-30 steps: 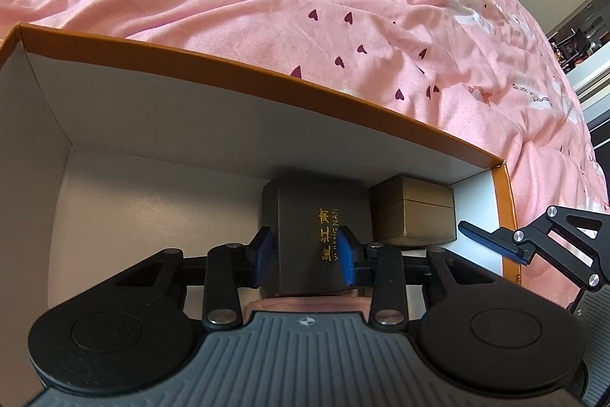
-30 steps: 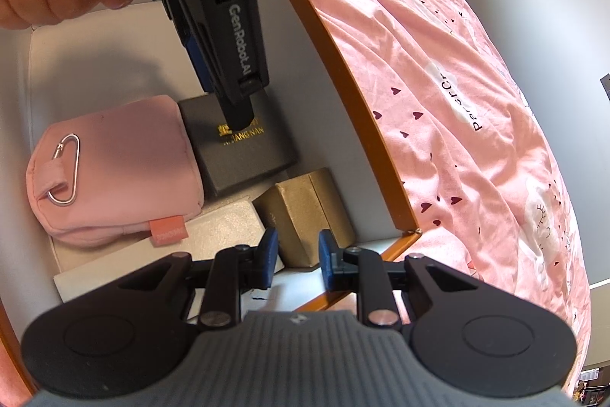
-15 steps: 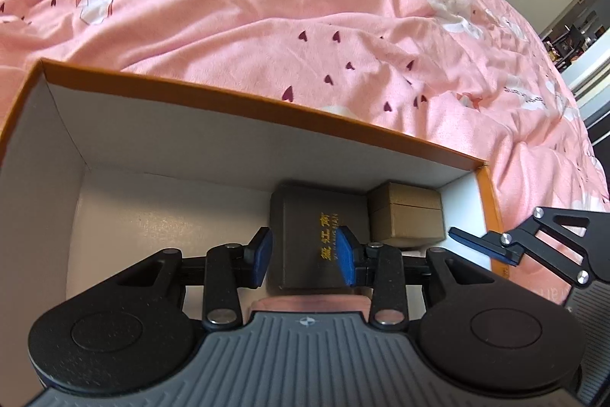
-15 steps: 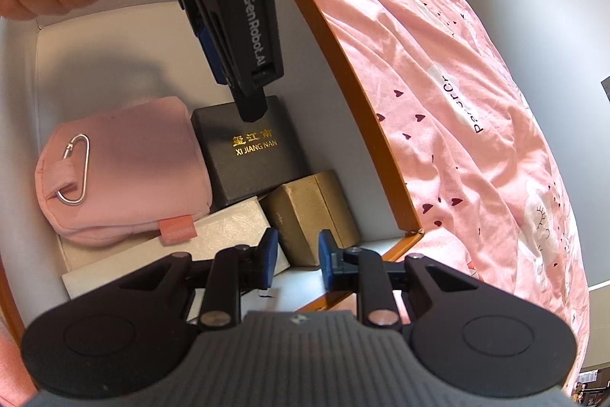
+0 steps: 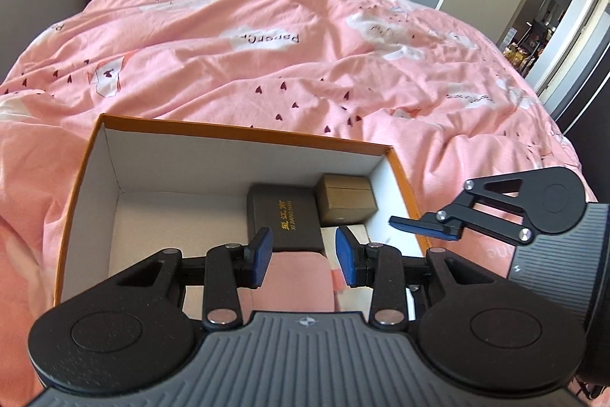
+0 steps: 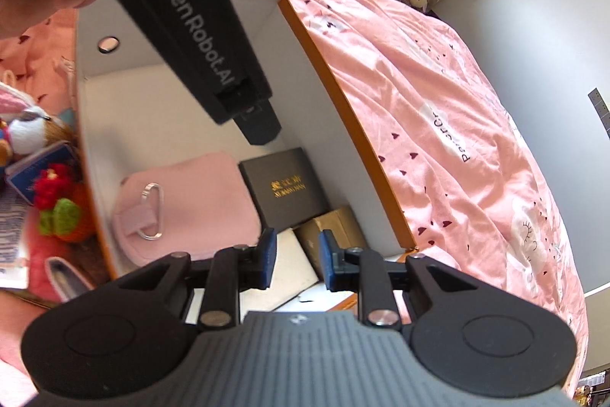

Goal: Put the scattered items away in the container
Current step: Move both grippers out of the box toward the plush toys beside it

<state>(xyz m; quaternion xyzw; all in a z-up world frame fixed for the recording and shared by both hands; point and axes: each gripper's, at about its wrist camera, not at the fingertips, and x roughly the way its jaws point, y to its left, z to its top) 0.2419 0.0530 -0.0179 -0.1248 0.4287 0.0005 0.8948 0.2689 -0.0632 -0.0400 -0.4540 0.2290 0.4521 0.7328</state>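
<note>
Orange-rimmed box [image 5: 244, 132]: sitting on the pink bedspread [image 5: 305, 56], holding your black case [image 5: 284, 216], tan carton [image 5: 347, 203] and pink pouch [image 6: 183, 205].
Left gripper [image 5: 304, 256]: you are holding it part-open, empty.
Right gripper [image 6: 295, 258]: you are opening it, nothing between.

Orange-rimmed white box [image 5: 244, 132], heart-print pink bedspread [image 5: 305, 63]

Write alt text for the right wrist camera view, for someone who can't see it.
An orange-rimmed box on a pink bedspread holds a pink pouch, a black box and a tan box. The empty right gripper, jaws opening, and the left gripper hover above.
</note>
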